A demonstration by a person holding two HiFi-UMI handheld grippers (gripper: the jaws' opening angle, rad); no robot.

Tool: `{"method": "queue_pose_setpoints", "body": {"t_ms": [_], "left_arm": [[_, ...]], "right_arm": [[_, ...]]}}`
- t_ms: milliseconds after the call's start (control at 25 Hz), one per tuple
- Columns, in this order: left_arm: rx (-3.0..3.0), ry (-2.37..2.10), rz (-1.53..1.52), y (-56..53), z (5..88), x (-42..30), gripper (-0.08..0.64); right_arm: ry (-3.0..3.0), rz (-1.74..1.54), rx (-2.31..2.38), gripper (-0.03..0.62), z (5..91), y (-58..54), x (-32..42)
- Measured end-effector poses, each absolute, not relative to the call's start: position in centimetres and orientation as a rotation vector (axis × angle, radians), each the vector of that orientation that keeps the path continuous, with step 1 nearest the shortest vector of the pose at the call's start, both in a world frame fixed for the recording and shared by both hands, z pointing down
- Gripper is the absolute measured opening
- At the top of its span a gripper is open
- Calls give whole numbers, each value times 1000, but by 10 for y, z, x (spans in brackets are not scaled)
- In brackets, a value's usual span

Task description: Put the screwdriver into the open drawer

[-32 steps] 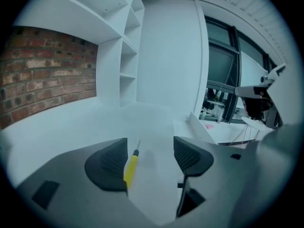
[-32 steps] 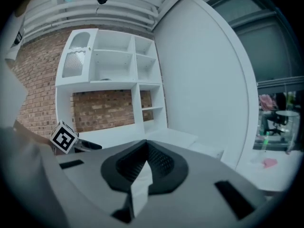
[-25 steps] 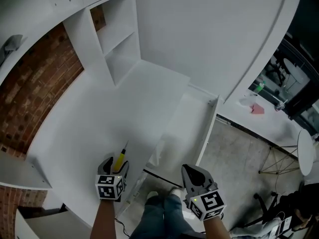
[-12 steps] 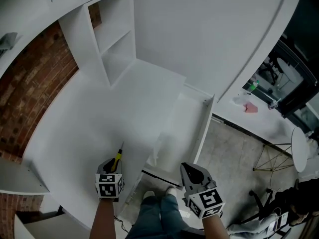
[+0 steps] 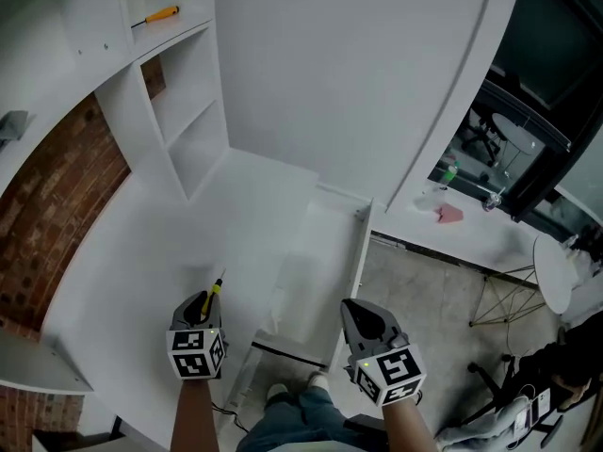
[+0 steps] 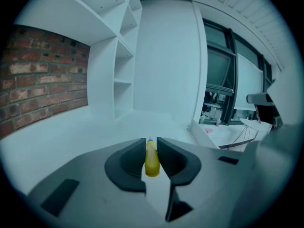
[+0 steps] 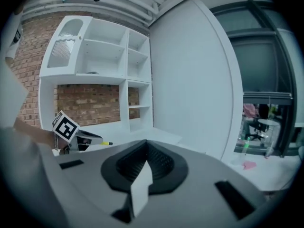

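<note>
**A:** Where is the screwdriver [image 6: 151, 163] at this moment?

**B:** I have it in the left gripper [image 6: 151, 141]. The jaws have just been closing, and now they clamp the yellow handle from both sides. It hangs above the white desk top [image 5: 132, 243] and does not touch it.

**A:** And which way does it point?

**B:** Its long axis runs along the gripper's own line. The handle is toward me. The thin shaft goes forward, away from me, toward the shelf unit [image 5: 184, 111], and a little to the right in the head view.

**A:** What about the other hand?

**B:** The right gripper [image 7: 145, 151] has its jaws pressed together with nothing between them. I hold it near the front right corner of the open drawer [image 5: 325, 234].

**A:** What is between the tool and the drawer?

**B:** The drawer is just to the right of the left gripper, and its left side wall stands between them. Beside the desk I see a brick wall [image 5: 57, 196]. On a high shelf lies an orange-handled tool [image 5: 155, 14], well apart from my grippers. A small pink thing [image 5: 450, 214] is far to the right, beyond the tall white panel [image 5: 358, 73].
</note>
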State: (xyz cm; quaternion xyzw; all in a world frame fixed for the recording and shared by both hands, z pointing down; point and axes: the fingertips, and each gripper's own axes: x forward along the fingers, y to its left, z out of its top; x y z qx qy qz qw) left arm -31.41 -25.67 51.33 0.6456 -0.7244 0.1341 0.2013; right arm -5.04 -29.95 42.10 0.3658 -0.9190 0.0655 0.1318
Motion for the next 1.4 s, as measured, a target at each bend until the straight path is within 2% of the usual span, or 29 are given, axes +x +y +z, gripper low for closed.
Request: {"method": "queue_pose_setpoints", "body": {"t_ms": [240,600,880,1400], "left_arm": [[1945,-1986,346,-303,490,-278,81],[2092,-1806,382,-375,509,-199,81],[2100,-1673,400,-415,555,-145,81],[1964,-1510,573,-416,670,-104,81]], "right_arm": [[-2639,195,1165,11,418,-312,-22],[-2500,281,1358,11,434,-332,49],[-2406,337,1413,11,458,-340,94],[-2330,400,1336,11,497,-326,103]]}}
